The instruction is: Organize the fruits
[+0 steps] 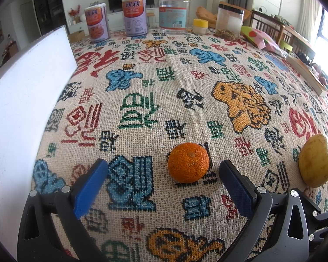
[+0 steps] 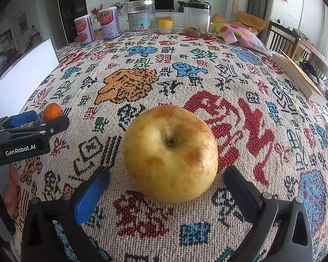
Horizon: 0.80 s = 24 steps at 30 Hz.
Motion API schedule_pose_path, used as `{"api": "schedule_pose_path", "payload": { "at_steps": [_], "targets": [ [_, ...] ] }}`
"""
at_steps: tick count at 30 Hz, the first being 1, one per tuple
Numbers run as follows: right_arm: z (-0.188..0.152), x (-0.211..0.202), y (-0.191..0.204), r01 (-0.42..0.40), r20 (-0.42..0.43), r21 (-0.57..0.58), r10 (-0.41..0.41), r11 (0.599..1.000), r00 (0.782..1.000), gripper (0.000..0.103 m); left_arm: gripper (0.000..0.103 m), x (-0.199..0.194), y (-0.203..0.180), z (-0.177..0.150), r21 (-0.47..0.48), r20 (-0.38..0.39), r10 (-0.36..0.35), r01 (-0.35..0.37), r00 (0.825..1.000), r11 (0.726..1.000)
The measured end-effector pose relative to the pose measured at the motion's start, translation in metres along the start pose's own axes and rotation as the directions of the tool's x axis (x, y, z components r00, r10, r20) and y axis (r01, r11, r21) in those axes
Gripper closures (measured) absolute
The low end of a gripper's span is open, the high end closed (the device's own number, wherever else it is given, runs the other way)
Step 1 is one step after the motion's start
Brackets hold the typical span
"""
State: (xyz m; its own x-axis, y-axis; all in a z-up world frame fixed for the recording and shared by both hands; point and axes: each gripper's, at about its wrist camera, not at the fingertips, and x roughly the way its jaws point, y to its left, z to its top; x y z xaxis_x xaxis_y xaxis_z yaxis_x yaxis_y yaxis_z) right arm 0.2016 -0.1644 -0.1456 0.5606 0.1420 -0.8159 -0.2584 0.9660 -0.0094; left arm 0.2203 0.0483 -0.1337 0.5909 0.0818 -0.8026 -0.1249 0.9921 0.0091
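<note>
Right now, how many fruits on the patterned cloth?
2. An orange just ahead of the open left hand-held gripper, and a yellow apple ahead of the open right hand-held gripper. Others may sit out of view.

Left wrist view: low over the desk, facing the far jars, close behind the orange.
Right wrist view: same heading, close behind the apple.
Shared: both fruits, far jars.
</note>
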Motion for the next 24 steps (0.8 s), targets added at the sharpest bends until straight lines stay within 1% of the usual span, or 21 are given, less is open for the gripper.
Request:
{"api": "schedule_pose_path", "payload": {
  "at_steps": [15, 17, 18, 19, 21, 22, 23, 24],
  "targets": [
    [0.000, 0.000, 0.000, 0.000, 0.000, 0.000, 0.000, 1.000, 1.000, 0.000, 0.001, 0.000, 0.000, 0.000, -0.001, 0.000, -0.002, 0.002, 1.000, 1.000],
    [0.000, 0.000, 0.000, 0.000, 0.000, 0.000, 0.000, 1.000, 1.000, 0.000, 0.001, 0.000, 0.001, 0.000, -0.006, 0.001, -0.014, 0.014, 1.000, 1.000],
    [0.000, 0.000, 0.000, -0.001, 0.000, 0.000, 0.001, 1.000, 1.000, 0.000, 0.001, -0.001, 0.004, -0.001, -0.013, 0.005, -0.049, 0.049, 0.999, 0.999],
    [0.000, 0.000, 0.000, -0.001, 0.000, 0.000, 0.001, 1.000, 1.000, 0.000, 0.001, -0.003, 0.008, -0.001, -0.008, 0.010, -0.099, 0.099, 0.995, 0.995],
    [0.000, 0.000, -0.001, -0.001, 0.000, 0.000, 0.001, 1.000, 1.000, 0.000, 0.001, -0.009, 0.018, -0.003, 0.015, 0.004, -0.229, 0.229, 0.973, 0.973],
    [0.000, -0.001, -0.001, -0.001, 0.000, 0.001, 0.001, 1.000, 1.000, 0.000, 0.001, -0.012, 0.022, -0.006, 0.022, 0.004, -0.272, 0.272, 0.962, 0.962],
    [0.000, -0.001, -0.001, -0.002, 0.001, 0.001, 0.002, 1.000, 1.000, 0.000, 0.001, -0.015, 0.025, -0.010, 0.031, 0.007, -0.302, 0.302, 0.953, 0.953],
    [0.000, -0.001, -0.001, -0.003, 0.001, 0.002, 0.003, 1.000, 1.000, 0.000, 0.001, -0.019, 0.026, -0.015, 0.040, 0.013, -0.314, 0.314, 0.949, 0.949]
  ]
}}
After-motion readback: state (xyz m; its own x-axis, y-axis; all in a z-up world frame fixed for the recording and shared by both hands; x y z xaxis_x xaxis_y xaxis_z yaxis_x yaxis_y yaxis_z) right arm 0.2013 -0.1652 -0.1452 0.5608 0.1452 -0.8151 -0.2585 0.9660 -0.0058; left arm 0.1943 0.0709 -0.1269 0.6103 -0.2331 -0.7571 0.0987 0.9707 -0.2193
